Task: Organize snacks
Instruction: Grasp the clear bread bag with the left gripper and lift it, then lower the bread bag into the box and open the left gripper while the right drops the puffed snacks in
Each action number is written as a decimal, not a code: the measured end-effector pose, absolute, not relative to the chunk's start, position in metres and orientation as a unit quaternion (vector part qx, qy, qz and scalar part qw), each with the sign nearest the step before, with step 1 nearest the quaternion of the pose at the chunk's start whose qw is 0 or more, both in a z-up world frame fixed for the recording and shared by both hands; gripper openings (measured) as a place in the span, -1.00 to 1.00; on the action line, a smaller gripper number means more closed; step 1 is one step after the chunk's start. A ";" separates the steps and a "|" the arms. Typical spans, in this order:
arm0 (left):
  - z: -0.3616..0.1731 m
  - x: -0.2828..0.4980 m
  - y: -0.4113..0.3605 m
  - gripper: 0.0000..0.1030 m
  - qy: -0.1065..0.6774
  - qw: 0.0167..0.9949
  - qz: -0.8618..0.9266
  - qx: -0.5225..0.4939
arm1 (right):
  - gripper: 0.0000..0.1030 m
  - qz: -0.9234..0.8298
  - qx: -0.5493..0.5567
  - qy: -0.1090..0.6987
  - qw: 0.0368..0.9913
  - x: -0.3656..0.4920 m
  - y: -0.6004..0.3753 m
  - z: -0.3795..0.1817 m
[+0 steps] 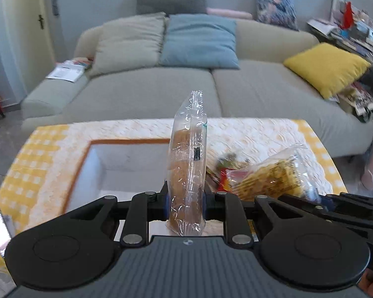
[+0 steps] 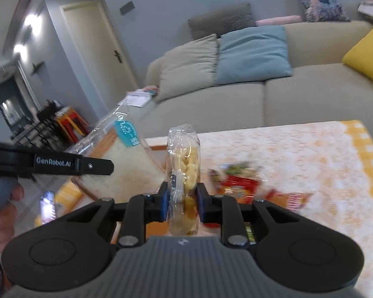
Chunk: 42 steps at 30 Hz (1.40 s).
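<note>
We hold 2 snack packs above the table: left gripper (image 1: 185, 206) clamps a clear bread pack (image 1: 187, 164), long axis upright; right gripper (image 2: 181, 204) pinches a yellow-snack bag (image 2: 185, 173). White tray (image 1: 126, 164) lies below-left, nearer our left hand.

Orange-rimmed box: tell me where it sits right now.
In the left wrist view the orange-rimmed box sits on the yellow checked tablecloth, left of the snack pile, with the sofa behind.
</note>
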<state>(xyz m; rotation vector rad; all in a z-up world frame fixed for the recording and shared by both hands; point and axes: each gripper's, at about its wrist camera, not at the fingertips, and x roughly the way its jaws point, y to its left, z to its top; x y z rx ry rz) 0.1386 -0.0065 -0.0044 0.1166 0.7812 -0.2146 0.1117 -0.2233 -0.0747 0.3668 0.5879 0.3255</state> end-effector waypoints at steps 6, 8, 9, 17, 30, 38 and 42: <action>0.005 0.147 0.031 -0.52 0.375 0.923 -0.071 0.048 | -0.60 0.213 0.185 0.291 0.914 0.132 -0.175 -0.054; 0.004 0.152 0.042 -0.52 0.376 0.923 -0.057 0.050 | -0.60 0.228 0.181 0.295 0.910 0.141 -0.157 -0.050; 0.002 0.154 0.048 -0.52 0.378 0.923 -0.050 0.052 | -0.60 0.232 0.180 0.300 0.907 0.145 -0.149 -0.049; -0.033 0.181 0.095 -0.52 0.423 0.905 -0.022 0.043 | -0.60 0.253 0.184 0.376 0.872 0.183 -0.092 -0.070; -0.090 0.207 0.123 -0.52 0.501 0.861 0.020 0.086 | -0.61 0.234 0.185 0.523 0.798 0.230 -0.018 -0.143; -0.110 0.217 0.126 -0.52 0.521 0.849 0.012 0.088 | -0.60 0.217 0.188 0.571 0.770 0.249 -0.002 -0.172; -0.114 0.217 0.126 -0.52 0.525 0.846 0.005 0.094 | -0.56 0.230 0.155 0.579 0.766 0.250 0.002 -0.170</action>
